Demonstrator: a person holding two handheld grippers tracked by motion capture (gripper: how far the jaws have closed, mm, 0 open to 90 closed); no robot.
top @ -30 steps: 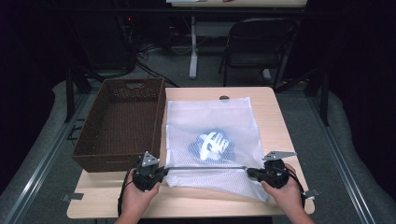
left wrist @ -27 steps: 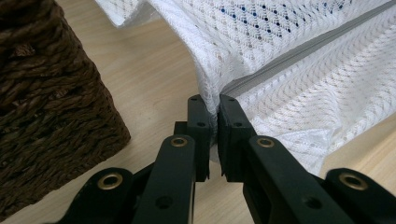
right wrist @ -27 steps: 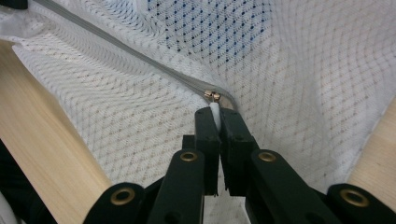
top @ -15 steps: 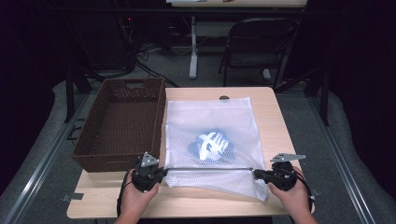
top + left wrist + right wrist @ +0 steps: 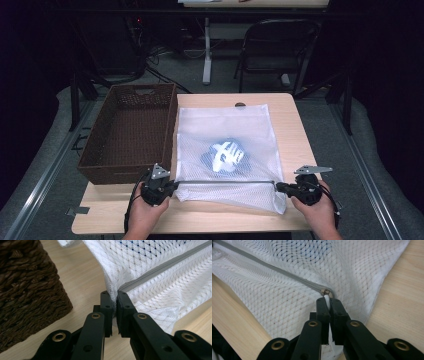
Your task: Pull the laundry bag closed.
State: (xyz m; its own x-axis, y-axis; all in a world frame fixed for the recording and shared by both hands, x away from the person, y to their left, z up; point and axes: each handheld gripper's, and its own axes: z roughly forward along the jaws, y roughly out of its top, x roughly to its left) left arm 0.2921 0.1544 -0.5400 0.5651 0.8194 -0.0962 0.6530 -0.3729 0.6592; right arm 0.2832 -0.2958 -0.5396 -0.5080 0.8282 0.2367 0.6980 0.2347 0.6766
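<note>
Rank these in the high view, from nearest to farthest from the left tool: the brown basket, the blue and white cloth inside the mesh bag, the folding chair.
1. Brown basket, just beyond the left tool.
2. Blue and white cloth, in the middle of the mesh bag.
3. Folding chair, behind the table.

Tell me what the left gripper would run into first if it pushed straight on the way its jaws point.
The left gripper is shut on the corner of the white mesh laundry bag, beside the zipper; straight on, it would likely just push into more of that mesh.
</note>
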